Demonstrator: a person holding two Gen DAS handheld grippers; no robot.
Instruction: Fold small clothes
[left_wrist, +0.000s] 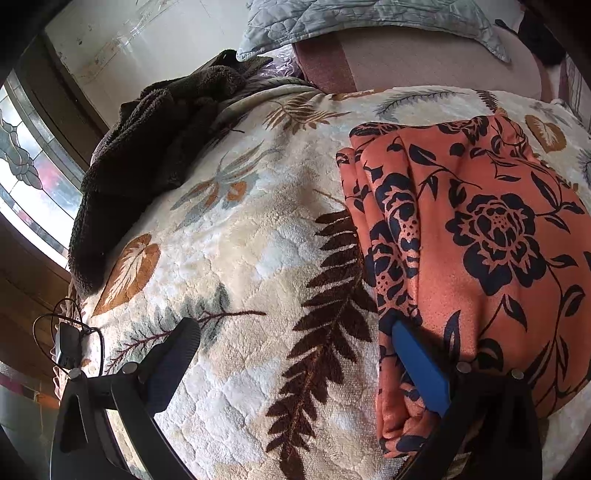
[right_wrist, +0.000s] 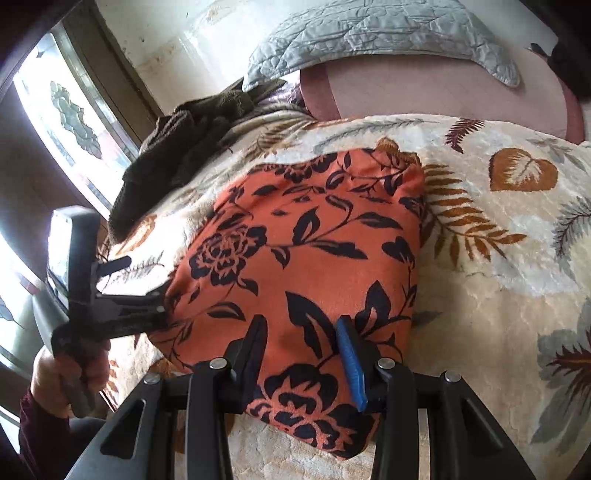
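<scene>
An orange garment with a black flower print (left_wrist: 480, 236) lies folded in a compact bundle on a cream leaf-patterned blanket (left_wrist: 236, 258). It fills the middle of the right wrist view (right_wrist: 314, 258). My left gripper (left_wrist: 295, 332) is open wide at the garment's left edge, its blue finger (left_wrist: 421, 365) touching the folded layers and its black finger over bare blanket. It shows at the left of the right wrist view (right_wrist: 155, 306). My right gripper (right_wrist: 303, 332) is open over the garment's near edge, both fingers resting on the cloth.
A dark brown fleece (left_wrist: 147, 155) is heaped at the blanket's far left. A grey quilted pillow (right_wrist: 388, 40) and a pink sheet (right_wrist: 424, 92) lie beyond. A window (left_wrist: 29, 177) is at the left. A small black device with a cable (left_wrist: 66, 343) sits at the blanket's left edge.
</scene>
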